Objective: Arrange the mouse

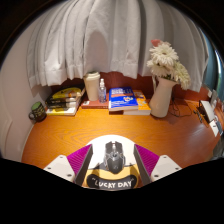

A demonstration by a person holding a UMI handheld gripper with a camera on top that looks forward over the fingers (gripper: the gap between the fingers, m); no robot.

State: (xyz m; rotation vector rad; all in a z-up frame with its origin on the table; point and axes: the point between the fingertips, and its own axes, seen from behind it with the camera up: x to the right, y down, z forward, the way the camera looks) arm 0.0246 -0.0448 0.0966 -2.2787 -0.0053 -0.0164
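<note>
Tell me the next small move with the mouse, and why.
Probably lower it onto the bare desk just ahead and open. The gripper has the dark mouse between its purple pads, apparently clamped, and that wood is free up to the books and vase behind.

Single cam on tool [113, 166], low over desk [90, 135], facing fwd toward curtain [100, 40] at back.

Glossy black plastic mouse [113, 156]; smooth wooden table [110, 125].
</note>
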